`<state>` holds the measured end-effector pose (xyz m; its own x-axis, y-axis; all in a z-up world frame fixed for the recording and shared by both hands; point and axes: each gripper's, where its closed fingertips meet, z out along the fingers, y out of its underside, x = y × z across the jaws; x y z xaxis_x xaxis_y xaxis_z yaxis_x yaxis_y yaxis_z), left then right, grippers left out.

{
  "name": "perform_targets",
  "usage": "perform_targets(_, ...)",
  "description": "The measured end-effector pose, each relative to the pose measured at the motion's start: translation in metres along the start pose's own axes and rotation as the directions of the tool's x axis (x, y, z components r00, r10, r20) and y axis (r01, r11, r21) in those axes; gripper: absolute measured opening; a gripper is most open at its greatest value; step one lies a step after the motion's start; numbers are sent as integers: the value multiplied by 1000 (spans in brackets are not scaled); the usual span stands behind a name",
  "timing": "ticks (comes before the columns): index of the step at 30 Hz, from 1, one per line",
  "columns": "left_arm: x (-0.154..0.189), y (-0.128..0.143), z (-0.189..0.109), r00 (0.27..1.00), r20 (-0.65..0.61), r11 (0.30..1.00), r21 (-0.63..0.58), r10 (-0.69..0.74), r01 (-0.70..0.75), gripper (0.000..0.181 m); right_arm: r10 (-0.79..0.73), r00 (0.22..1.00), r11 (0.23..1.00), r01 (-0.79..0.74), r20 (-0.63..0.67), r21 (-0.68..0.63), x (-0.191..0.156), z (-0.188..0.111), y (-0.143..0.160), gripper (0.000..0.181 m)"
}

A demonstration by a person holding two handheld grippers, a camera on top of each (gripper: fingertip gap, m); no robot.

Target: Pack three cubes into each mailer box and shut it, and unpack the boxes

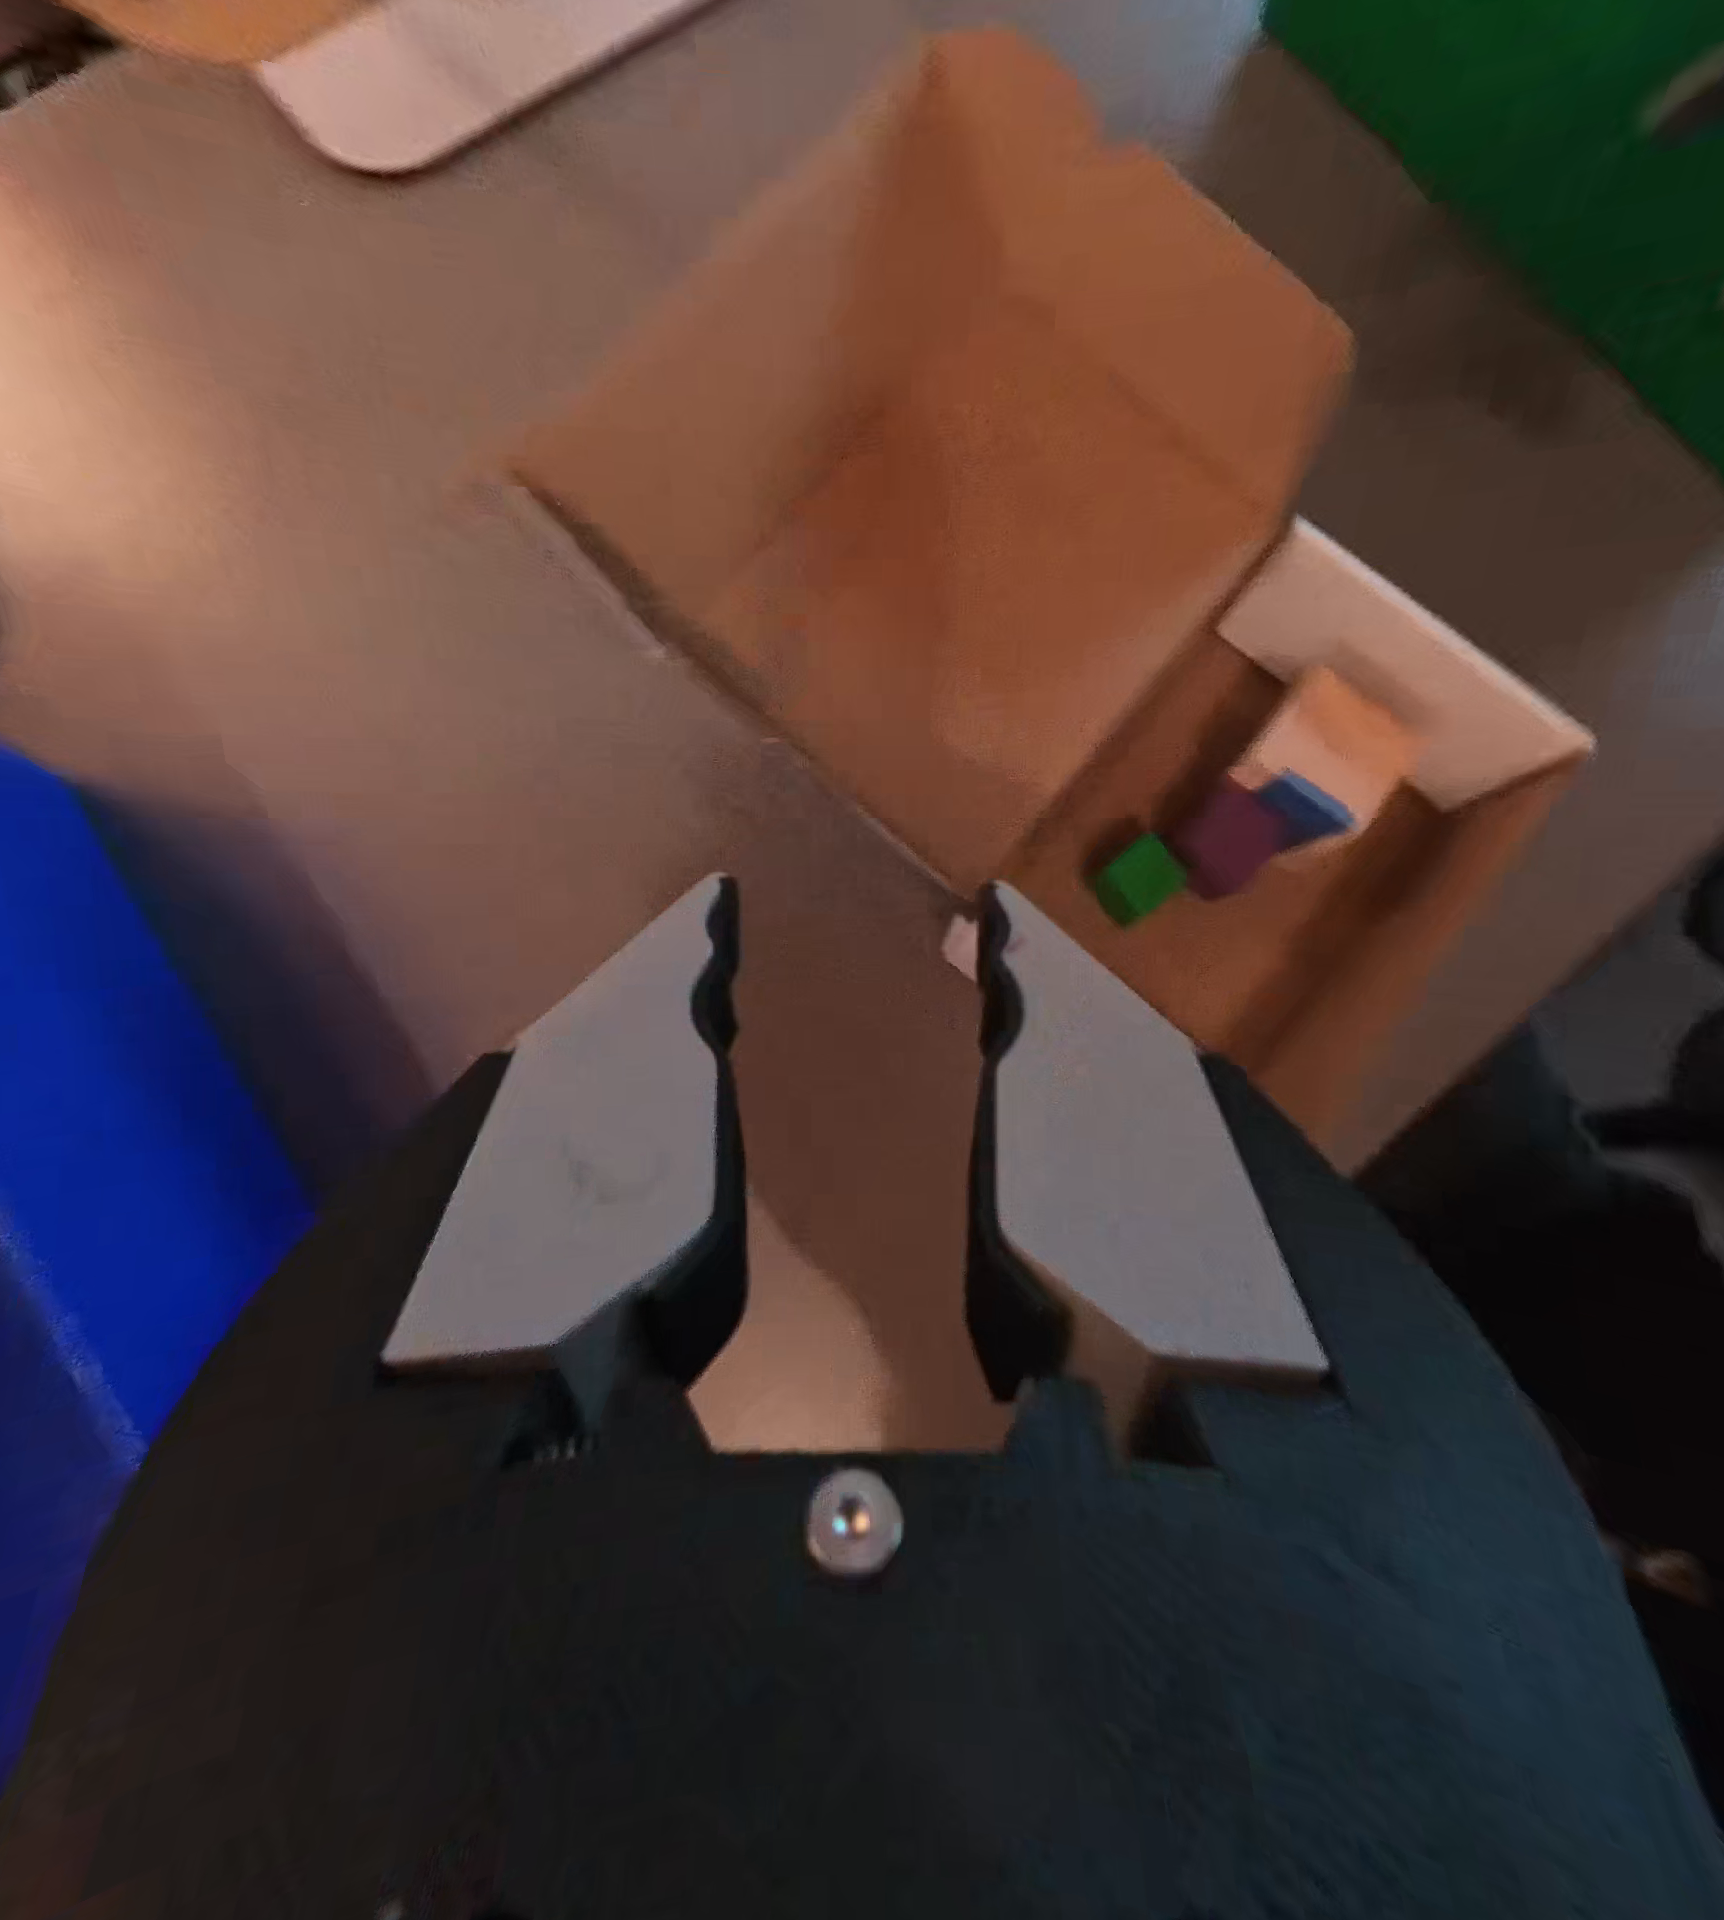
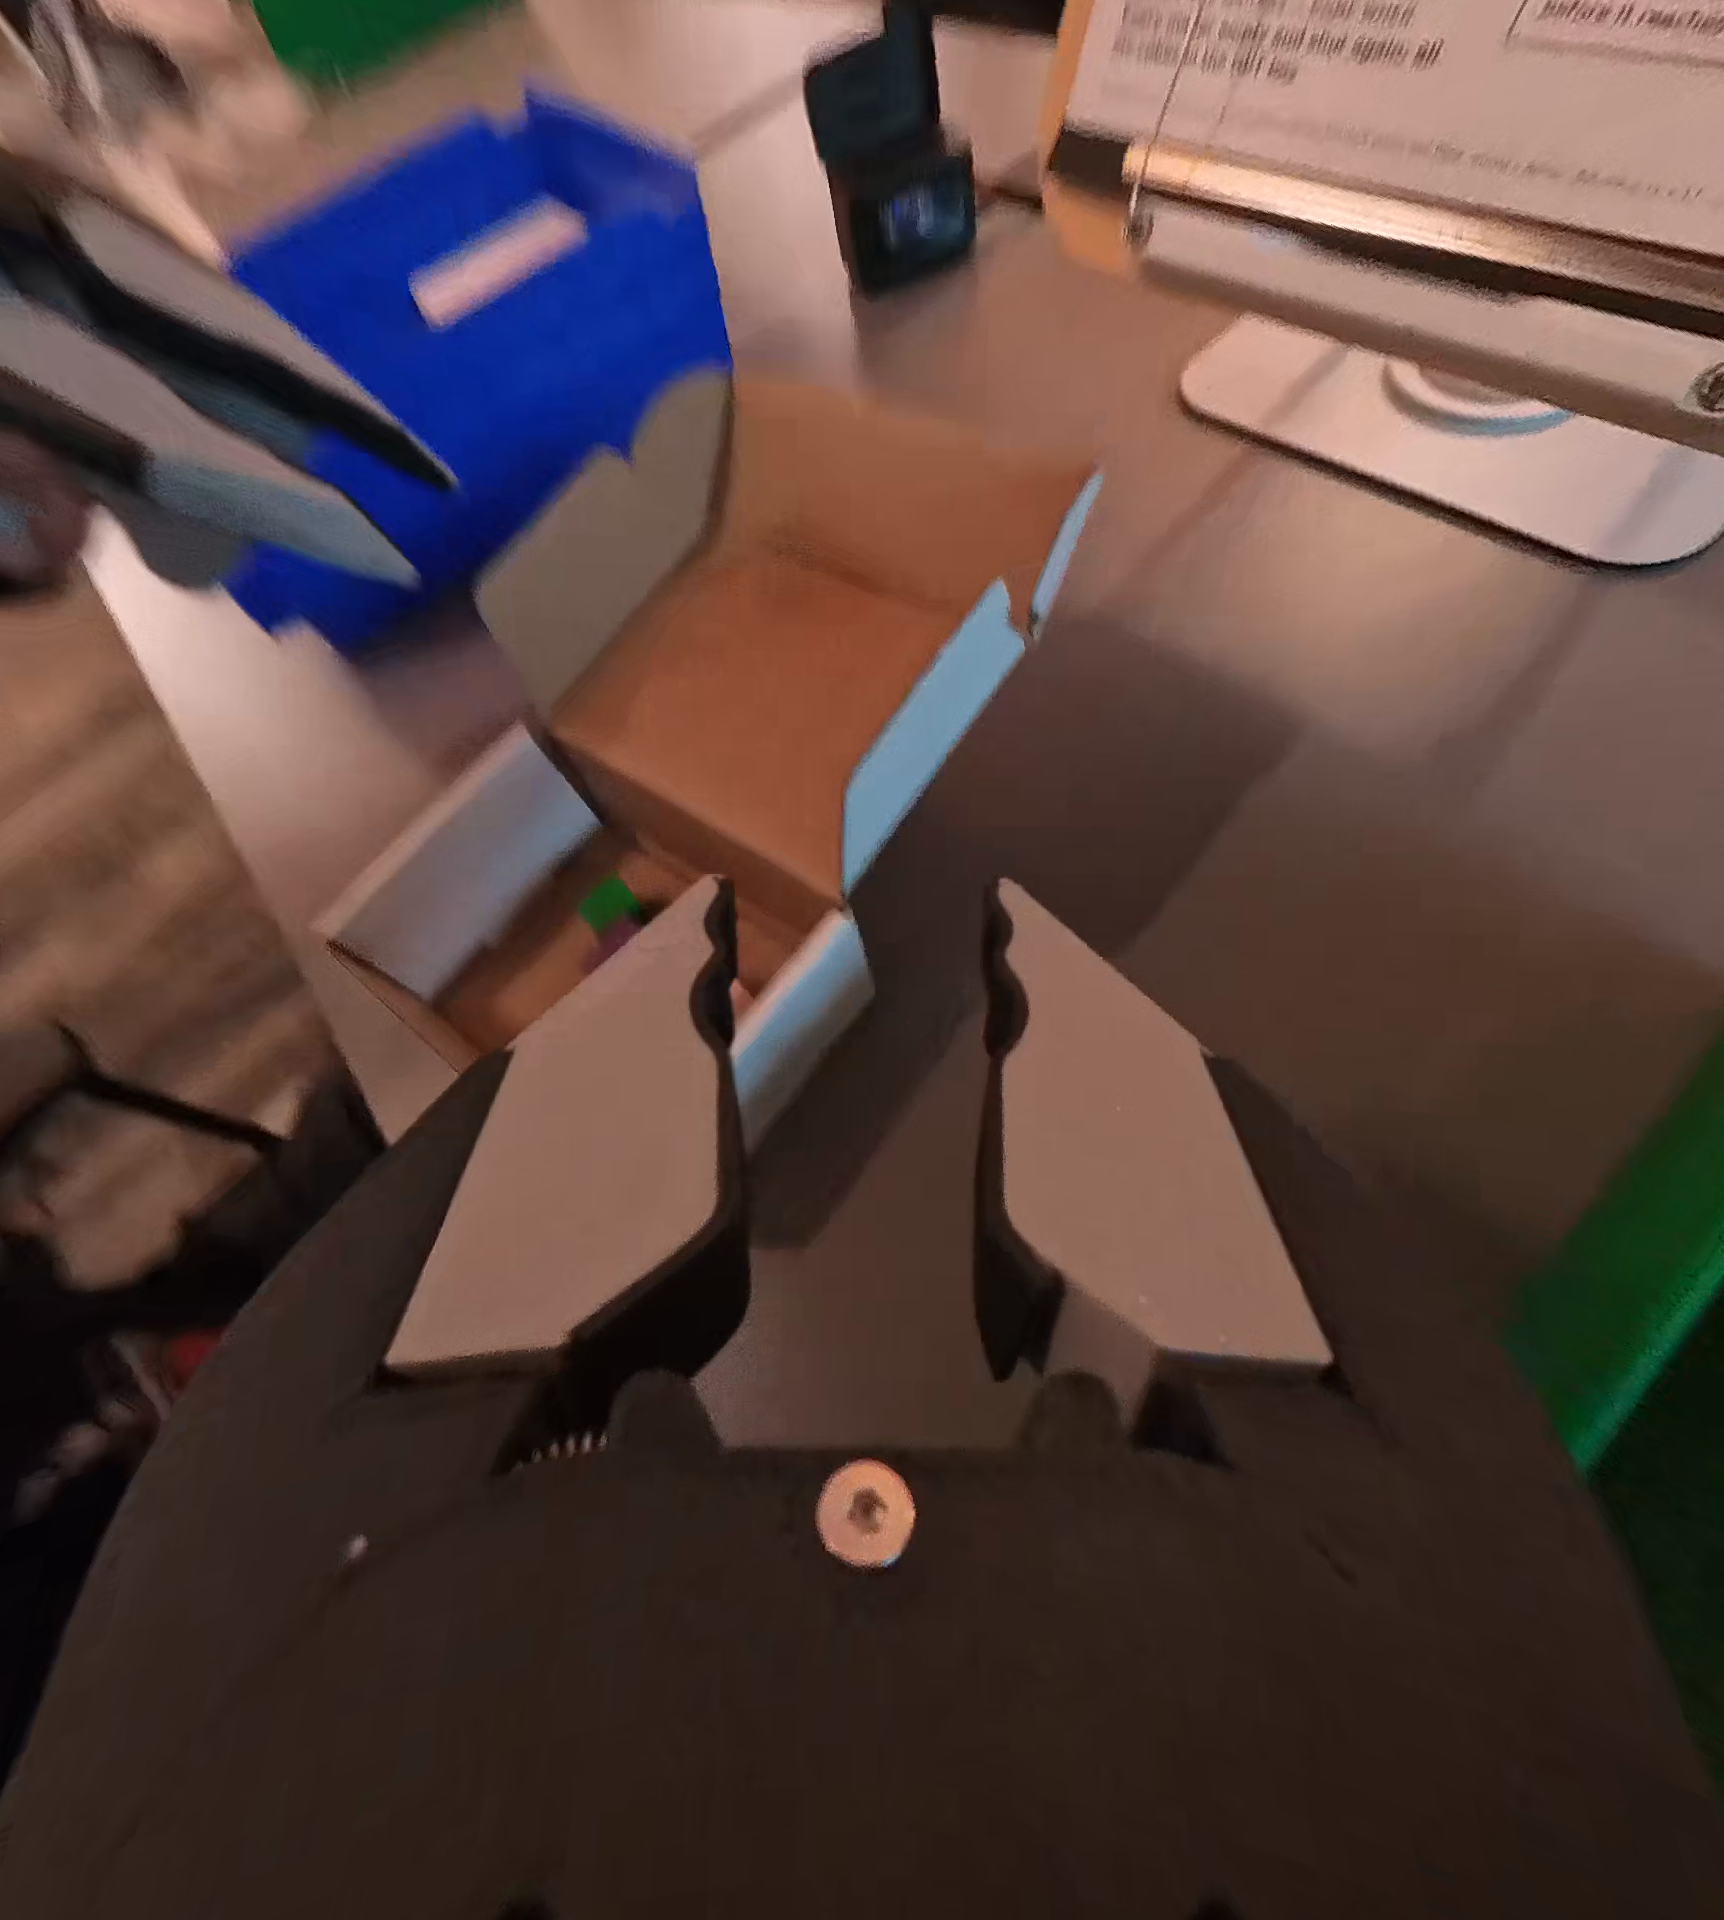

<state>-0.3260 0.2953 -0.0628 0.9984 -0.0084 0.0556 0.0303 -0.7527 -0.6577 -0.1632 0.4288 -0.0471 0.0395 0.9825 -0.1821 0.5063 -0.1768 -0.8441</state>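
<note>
Open mailer box (image 1: 941, 499) on the grey worktop (image 1: 318, 520), three cubes inside.

A green cube (image 1: 1136, 878), a purple cube (image 1: 1232, 836) and a blue cube (image 1: 1305, 805) sit together on the box floor, its lid raised over them. The left gripper (image 1: 856, 914) is just beside the box's near corner, fingers apart and empty; the right gripper (image 2: 856, 914) is at the box's side wall, fingers likewise apart. A blue bin (image 2: 515, 343) and what looks, through blur, like a green bin (image 1: 1564, 208) stand nearby.
</note>
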Motion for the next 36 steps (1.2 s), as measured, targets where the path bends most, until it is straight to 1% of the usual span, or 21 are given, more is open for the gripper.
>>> perform_targets(1, -9, -1, -3, 999, -3, 998, 38, -46, 46, 42, 51, 998, 997, -52, 29, 48, -3, 1, -9, 43)
perform_targets(3, -22, -3, -5, 995, -5, 991, 82, -104, 104, 44, 111, 992, 987, -117, 56, 109, -6, 7, -21, 42)
perform_targets(6, -28, -11, 4, 992, -15, 988, 90, -122, 122, 54, 126, 992, 987, -123, -21, 105, 4, 26, -22, 42)
perform_targets(8, -29, -9, 18, 992, -26, 992, 33, -121, 122, 55, 133, 991, 989, -132, -14, 61, 5, 43, -20, 42)
perform_targets(11, -28, -13, 35, 990, -73, 992, -10, -123, 122, 39, 150, 989, 989, -150, 16, -5, 3, 65, -30, 44)
perform_targets(13, -26, -15, 44, 984, -109, 990, -29, -138, 135, 32, 139, 990, 986, -137, 12, -97, 2, 79, -27, 44)
perform_targets(14, -22, -16, 45, 980, -141, 990, -25, -144, 142, 25, 127, 992, 982, -125, -1, -145, 2, 85, -22, 44)
perform_targets(15, -19, -18, 46, 976, -161, 989, -16, -150, 149, 23, 117, 993, 974, -118, -15, -192, 4, 90, -15, 49)
perform_targets(16, -20, -18, 45, 974, -166, 987, -8, -157, 158, 28, 111, 993, 967, -116, -33, -229, 6, 92, -8, 54)
perform_targets(17, -23, -18, 42, 973, -158, 985, 2, -167, 170, 37, 109, 993, 964, -119, -55, -237, 11, 93, -5, 54)
perform_targets(20, -40, -18, 29, 965, -142, 973, 45, -220, 229, 56, 159, 985, 970, -168, -66, -175, 22, 86, -12, 53)
perform_targets(22, -44, -22, 26, 952, -173, 962, 67, -252, 267, 61, 199, 980, 967, -201, -27, -156, 22, 85, -18, 53)
perform_targets(23, -39, -23, 28, 947, -201, 962, 58, -250, 266, 62, 204, 979, 964, -204, -20, -168, 23, 87, -19, 48)
perform_targets(25, -29, -19, 39, 946, -230, 972, -2, -229, 235, 56, 185, 982, 961, -191, -48, -202, 30, 93, -18, 31)
perform_targets(26, -24, -15, 47, 947, -241, 977, -35, -213, 211, 55, 179, 983, 959, -183, -41, -218, 30, 96, -17, 17)
perform_targets(27, -20, -10, 55, 947, -245, 978, -76, -209, 196, 52, 181, 983, 957, -180, -18, -228, 27, 99, -16, 12)
perform_targets(29, -10, -2, 67, 940, -277, 977, -128, -200, 170, 47, 191, 982, 956, -188, -8, -226, 25, 102, -15, 12)
perform_targets(31, -3, -6, 67, 929, -318, 981, -85, -191, 172, 30, 182, 983, 956, -181, -18, -229, 24, 101, -12, 13)
perform_targets(32, -7, -7, 67, 940, -294, 985, -63, -172, 161, 22, 168, 985, 959, -170, -27, -227, 24, 99, -12, 14)
perform_targets(34, -11, -14, 62, 964, -242, 993, 7, -111, 117, 17, 121, 992, 972, -127, -42, -200, 22, 93, -16, 13)
perform_targets(36, -15, -25, 55, 987, -155, 993, 103, -33, 49, 15, 65, 997, 988, -72, -51, -138, 16, 83, -27, 12)
